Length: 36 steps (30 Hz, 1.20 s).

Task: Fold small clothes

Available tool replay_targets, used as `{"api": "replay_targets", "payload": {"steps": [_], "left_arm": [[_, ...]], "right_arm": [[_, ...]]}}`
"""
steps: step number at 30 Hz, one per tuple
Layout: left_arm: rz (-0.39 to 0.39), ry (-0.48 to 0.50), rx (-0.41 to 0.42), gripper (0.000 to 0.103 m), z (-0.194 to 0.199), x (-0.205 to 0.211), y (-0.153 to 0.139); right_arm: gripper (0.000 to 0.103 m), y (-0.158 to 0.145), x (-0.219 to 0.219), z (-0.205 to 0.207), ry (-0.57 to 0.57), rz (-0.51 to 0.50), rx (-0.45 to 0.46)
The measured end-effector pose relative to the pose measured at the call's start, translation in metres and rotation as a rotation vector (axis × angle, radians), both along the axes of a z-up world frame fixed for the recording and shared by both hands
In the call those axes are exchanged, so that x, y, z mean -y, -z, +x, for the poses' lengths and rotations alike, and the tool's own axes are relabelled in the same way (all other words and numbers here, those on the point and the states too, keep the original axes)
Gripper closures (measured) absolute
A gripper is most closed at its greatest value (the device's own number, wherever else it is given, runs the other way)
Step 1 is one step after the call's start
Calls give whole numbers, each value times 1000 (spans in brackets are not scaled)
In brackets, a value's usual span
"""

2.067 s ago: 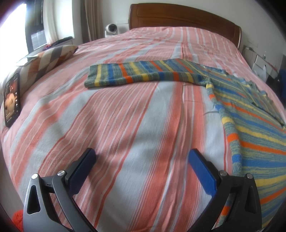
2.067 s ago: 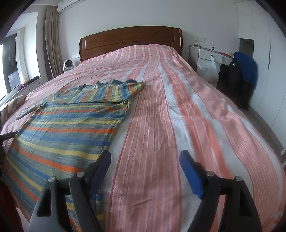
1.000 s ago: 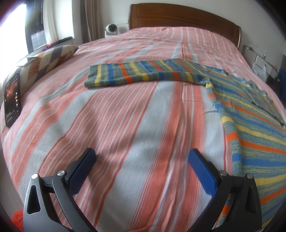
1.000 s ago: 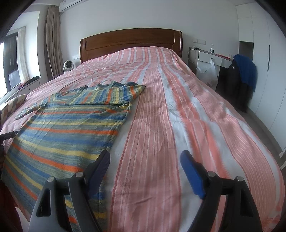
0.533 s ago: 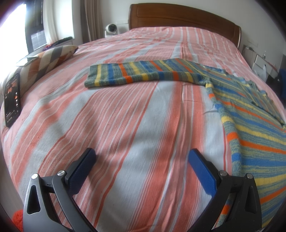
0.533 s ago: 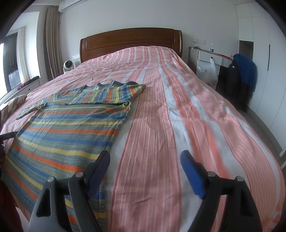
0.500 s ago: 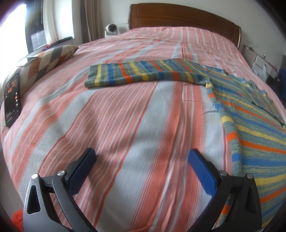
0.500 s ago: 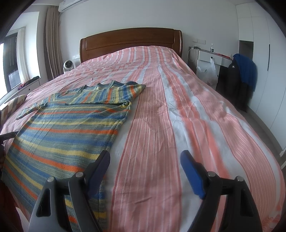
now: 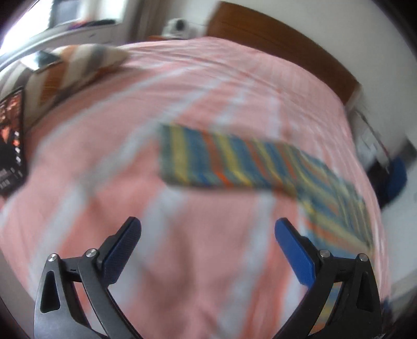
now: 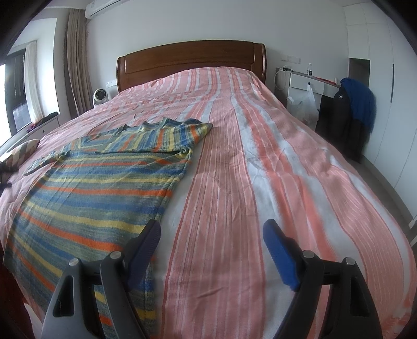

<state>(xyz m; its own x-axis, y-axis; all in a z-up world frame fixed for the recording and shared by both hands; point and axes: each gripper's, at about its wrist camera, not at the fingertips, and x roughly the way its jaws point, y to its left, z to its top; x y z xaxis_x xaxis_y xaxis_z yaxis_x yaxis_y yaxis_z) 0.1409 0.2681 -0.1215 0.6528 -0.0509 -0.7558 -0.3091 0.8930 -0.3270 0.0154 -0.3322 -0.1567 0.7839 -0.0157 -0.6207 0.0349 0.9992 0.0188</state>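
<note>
The L gripper, jaws wide w/ nothing held, is now being swung toward the outstretched sleeve of the striped sweater lying flat on the bed, while the R gripper is being kept parked, open and empty, so fold no. 1 is judged imminent.

1. Bed, pink/white striped cover, dark wooden headboard against white wall.
2. Window at left, daylight coming in, brown curtain beside it.
3. White desk at right, blue garment draped nearby.
4. White wardrobe far right.
</note>
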Motion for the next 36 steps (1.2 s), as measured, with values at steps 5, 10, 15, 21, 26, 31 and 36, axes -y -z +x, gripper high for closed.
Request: {"api": "replay_targets", "payload": {"steps": [5,10,15,21,26,31,36], "left_arm": [[-77,-50,-132,10,67,-40,19],[49,-19,-202,98,102,-8,35],[187,70,-49,101,101,45,-27],[305,432,190,101,89,199,-133],[300,740,99,53,104,326,-114],[339,744,58,14,105,342,-80],[304,520,-38,12,139,284,-38]], "right_arm": [[23,2,-1,2,1,-2,-8],[23,4,-1,3,5,-6,-26],[23,2,1,0,-3,18,-12],[23,3,5,3,-17,67,-11],[23,-2,8,-4,-12,73,11],[23,-5,19,-11,8,86,20],[23,-3,34,-9,31,129,14]]}}
